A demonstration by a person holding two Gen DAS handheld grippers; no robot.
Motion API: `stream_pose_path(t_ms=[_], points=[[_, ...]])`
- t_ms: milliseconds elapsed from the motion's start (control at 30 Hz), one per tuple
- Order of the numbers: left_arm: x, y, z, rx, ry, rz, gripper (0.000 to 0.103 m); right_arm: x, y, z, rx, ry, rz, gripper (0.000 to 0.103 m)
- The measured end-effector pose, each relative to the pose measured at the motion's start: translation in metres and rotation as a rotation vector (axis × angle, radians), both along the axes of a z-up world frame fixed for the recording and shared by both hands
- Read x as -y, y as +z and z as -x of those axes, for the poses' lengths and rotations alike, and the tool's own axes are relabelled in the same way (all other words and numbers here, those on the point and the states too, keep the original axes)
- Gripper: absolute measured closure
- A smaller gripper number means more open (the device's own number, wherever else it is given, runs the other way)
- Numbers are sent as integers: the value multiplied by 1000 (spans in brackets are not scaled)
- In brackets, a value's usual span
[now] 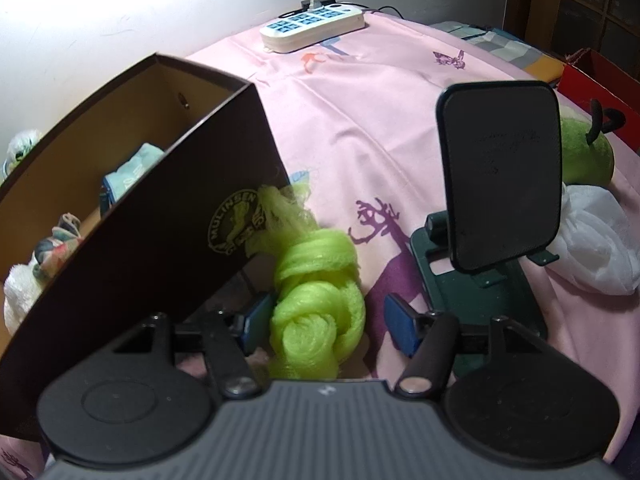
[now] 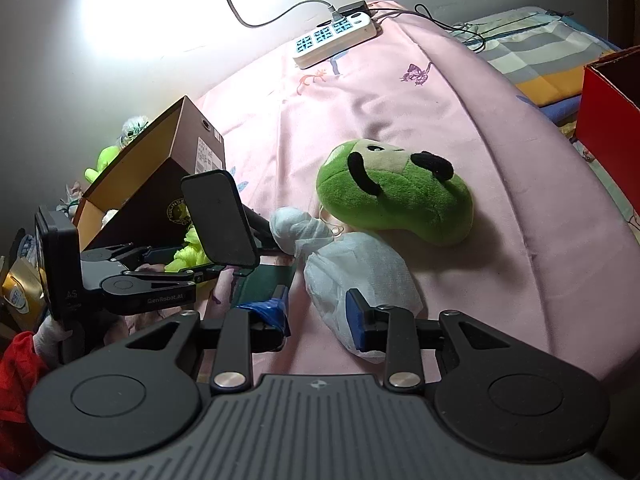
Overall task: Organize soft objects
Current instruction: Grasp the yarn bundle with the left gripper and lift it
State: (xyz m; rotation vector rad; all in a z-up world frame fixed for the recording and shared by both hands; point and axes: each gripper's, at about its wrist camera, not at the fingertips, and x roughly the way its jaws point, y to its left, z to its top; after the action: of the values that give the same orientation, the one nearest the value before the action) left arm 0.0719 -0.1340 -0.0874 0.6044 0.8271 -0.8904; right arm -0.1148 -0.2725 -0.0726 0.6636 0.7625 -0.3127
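Left wrist view: the left gripper (image 1: 324,322) stands wide open astride the knotted lime-green mesh bundle (image 1: 316,300), touching nothing, beside the dark brown cardboard box (image 1: 160,216) that already holds soft things. Next, I'd say, it must close on the knot and lift it in. The right gripper (image 2: 318,316), also open, seems to flank the white knotted cloth pouch (image 2: 360,276), near the green plush toy (image 2: 394,192).

Left gripper (image 1: 326,322) fingers spread around knotted yellow-green mesh (image 1: 318,300)
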Motion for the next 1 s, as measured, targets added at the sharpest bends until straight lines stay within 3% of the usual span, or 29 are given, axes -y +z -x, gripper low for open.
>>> stream_pose_path(t_ms=[67,200,700,1000], points=[[-1,-1,-3,-12,13,9,50,-1,-1,-3,-2,-5,-5,89],[-6,0,-8,-49,48,39,55,-6,1,-11,-1,-2,-7,89],[-59,46,13,-79,144,193,57,-35,4,-51,-9,158,-28,89],[-106,95,5,7,237,301,57,-67,6,-86,15,294,-35,89]])
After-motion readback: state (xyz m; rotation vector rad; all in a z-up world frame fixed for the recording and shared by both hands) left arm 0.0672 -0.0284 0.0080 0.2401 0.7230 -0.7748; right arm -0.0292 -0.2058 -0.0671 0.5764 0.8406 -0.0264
